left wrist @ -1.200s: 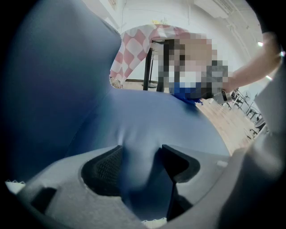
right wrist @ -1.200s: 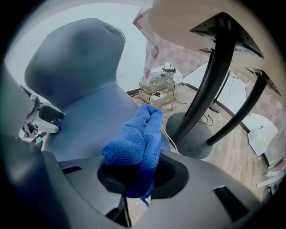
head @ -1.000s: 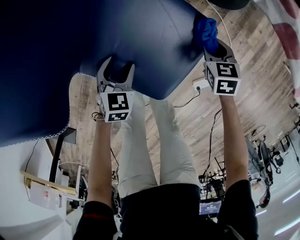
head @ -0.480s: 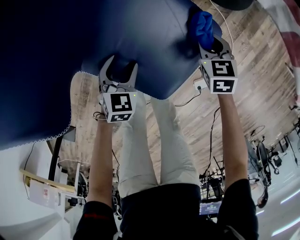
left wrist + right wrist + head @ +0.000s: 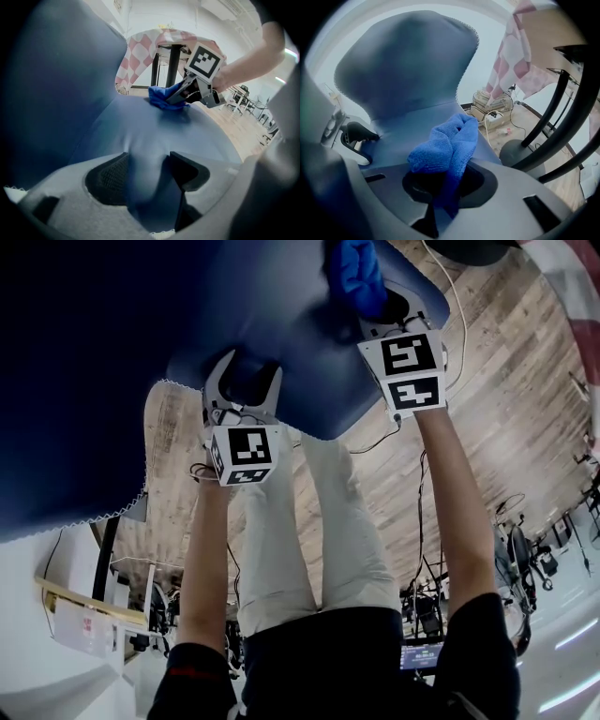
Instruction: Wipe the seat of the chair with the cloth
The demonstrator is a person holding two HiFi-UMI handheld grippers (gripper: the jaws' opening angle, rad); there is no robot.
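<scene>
We press flat strokes across the chair seat (image 5: 281, 320), right tool (image 5: 380, 306) clamping the blue cloth (image 5: 354, 266), left tool (image 5: 245, 369) pinching the near edge.

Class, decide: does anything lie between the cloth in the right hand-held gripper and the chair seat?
Nothing visible does: the cloth, clamped in the right hand-held gripper, rests on the bare blue seat.

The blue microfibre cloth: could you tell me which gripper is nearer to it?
Right. The right gripper holds the blue cloth; the left gripper grips the dark blue chair seat, apart.
</scene>
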